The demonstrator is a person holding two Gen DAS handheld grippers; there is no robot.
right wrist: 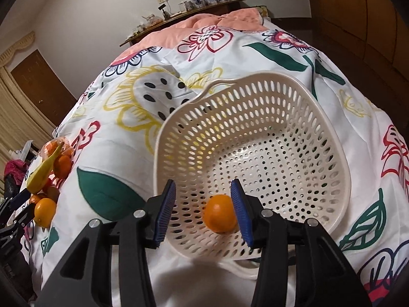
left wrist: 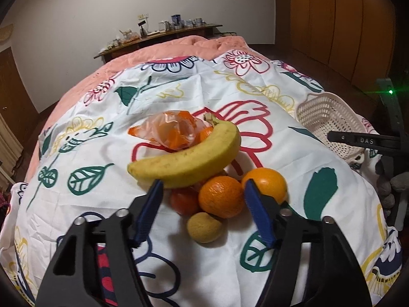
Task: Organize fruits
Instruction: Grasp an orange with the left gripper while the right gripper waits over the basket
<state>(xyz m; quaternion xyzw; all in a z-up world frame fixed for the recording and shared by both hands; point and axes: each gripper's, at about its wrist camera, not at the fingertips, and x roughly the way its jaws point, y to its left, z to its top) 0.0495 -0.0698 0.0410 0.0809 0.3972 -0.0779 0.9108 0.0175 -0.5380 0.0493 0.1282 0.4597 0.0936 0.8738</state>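
My left tool stands open around a firm, round orange on the bed, pads not touching; I'd pinch its middle. My right tool hangs open over a small orange in the basket.

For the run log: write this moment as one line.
left tongs: open over fruit pile | right tongs: open over basket | orange in basket, ungripped | banana on pile
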